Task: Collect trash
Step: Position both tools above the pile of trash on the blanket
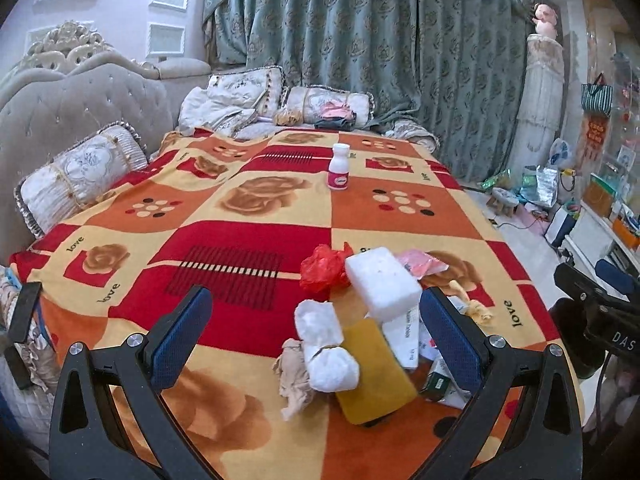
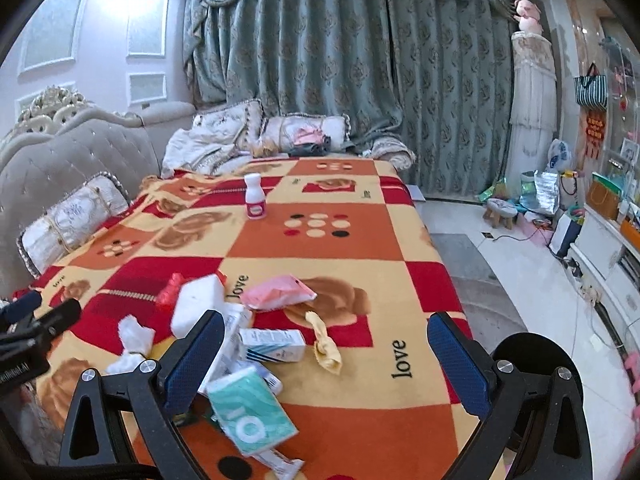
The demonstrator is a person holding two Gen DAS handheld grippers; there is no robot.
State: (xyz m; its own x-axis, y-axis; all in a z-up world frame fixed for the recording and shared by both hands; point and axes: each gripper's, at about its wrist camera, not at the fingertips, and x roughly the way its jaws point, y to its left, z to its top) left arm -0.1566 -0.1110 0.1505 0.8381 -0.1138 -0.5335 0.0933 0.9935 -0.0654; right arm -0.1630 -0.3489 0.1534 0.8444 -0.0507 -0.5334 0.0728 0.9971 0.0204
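A pile of trash lies on the patterned blanket [image 1: 248, 208] near its front edge. In the left wrist view I see a white foam block [image 1: 382, 282], a red plastic bag [image 1: 322, 270], a white wad [image 1: 326, 354], a yellow sponge [image 1: 374, 376] and a pink wrapper [image 1: 424, 264]. My left gripper [image 1: 316, 338] is open above the wad. In the right wrist view lie a teal tissue pack [image 2: 250, 414], a white carton [image 2: 274, 346], a yellow wrapper [image 2: 326, 346] and the pink wrapper [image 2: 278, 292]. My right gripper [image 2: 322, 364] is open above them. A white bottle [image 1: 339, 167] stands farther back.
Pillows [image 1: 80, 178] and a tufted headboard [image 1: 72, 100] line the left side. Curtains [image 2: 360, 80] hang behind. A round black bin [image 2: 560, 380] sits at the lower right. The floor on the right holds a small stool [image 2: 500, 210], bags and a white cabinet [image 2: 608, 252].
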